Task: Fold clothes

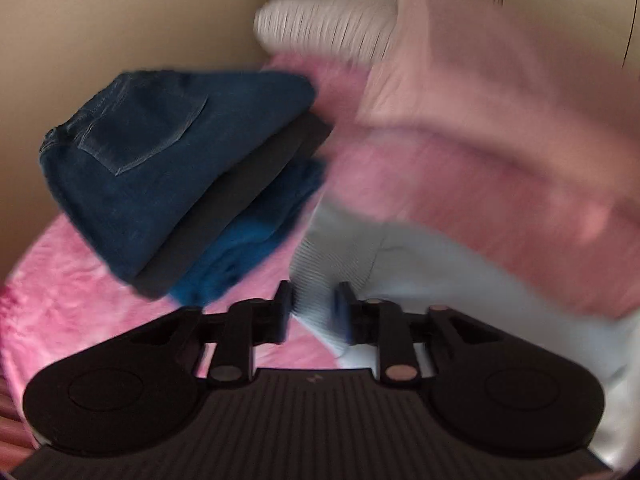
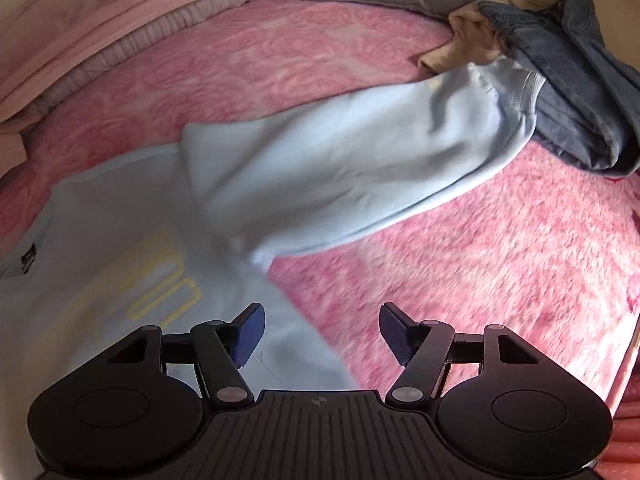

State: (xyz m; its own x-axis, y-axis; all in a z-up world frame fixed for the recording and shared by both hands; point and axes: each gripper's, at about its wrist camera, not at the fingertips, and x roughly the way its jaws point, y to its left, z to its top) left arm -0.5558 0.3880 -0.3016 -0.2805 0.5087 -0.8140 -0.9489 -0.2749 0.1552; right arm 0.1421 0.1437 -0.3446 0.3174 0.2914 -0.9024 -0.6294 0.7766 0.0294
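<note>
Right now the light blue sweatshirt (image 2: 120, 240) lies spread on the pink bed cover (image 2: 500, 260), one sleeve (image 2: 340, 168) flung toward a heap of jeans (image 2: 580, 92). Its ribbed cuff (image 1: 320, 256) sits between the left gripper (image 1: 314, 308)'s narrowed fingers; I cannot tell whether they pinch it. Meanwhile the right gripper (image 2: 322, 332) hangs wide open, empty, above the sweatshirt's edge. Folded jeans (image 1: 152, 152) are stacked nearby.
</note>
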